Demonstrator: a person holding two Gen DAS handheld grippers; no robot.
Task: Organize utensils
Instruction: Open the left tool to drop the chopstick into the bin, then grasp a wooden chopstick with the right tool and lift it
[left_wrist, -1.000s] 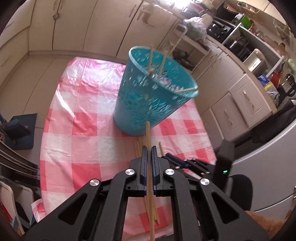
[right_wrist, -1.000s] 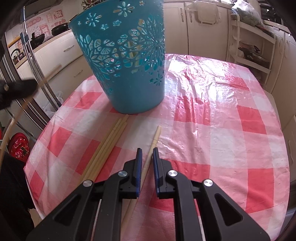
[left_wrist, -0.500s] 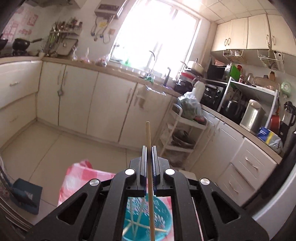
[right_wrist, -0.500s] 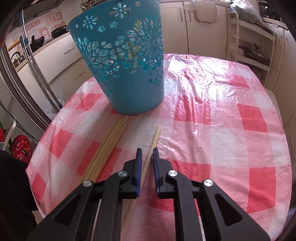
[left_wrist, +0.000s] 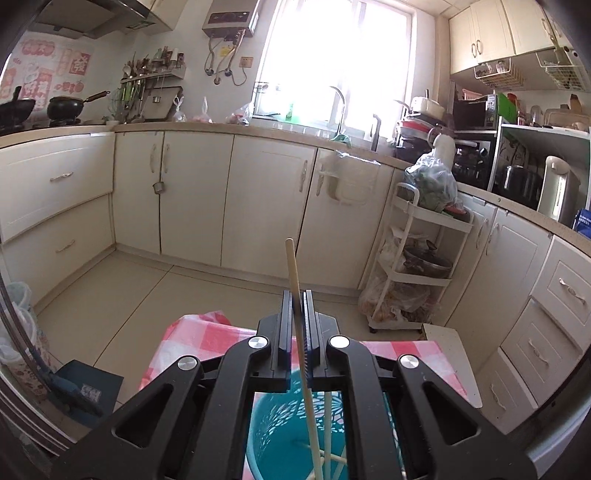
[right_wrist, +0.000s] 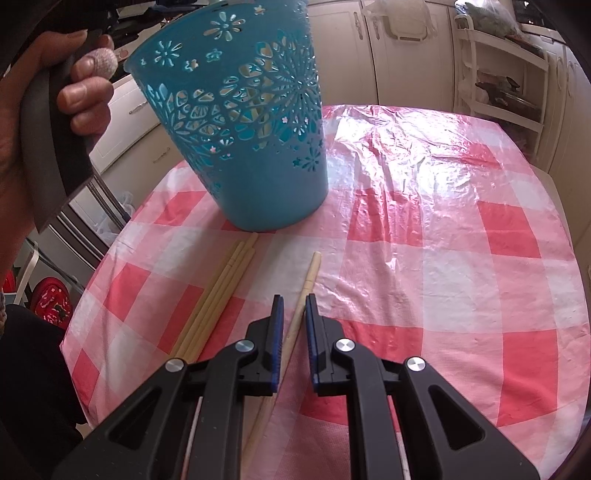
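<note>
My left gripper (left_wrist: 295, 306) is above the teal perforated basket (left_wrist: 280, 428), with a wooden chopstick (left_wrist: 293, 273) upright between its slightly parted fingers; the lower end reaches down into the basket, where other chopsticks (left_wrist: 328, 454) lie. In the right wrist view the basket (right_wrist: 251, 140) stands on the pink checked tablecloth (right_wrist: 424, 258). My right gripper (right_wrist: 294, 306) is slightly open just above a single chopstick (right_wrist: 309, 273) lying on the cloth. A bundle of chopsticks (right_wrist: 218, 295) lies to its left.
The person's hand (right_wrist: 55, 110) holding the left gripper handle shows at upper left in the right wrist view. Kitchen cabinets (left_wrist: 258, 206) and a white trolley (left_wrist: 417, 266) stand beyond the table. The table edge (right_wrist: 85, 332) runs close on the left.
My left gripper rose from table level to above the basket and tilted up, carrying the chopstick; its fingers have parted slightly. My right gripper stayed over the single chopstick.
</note>
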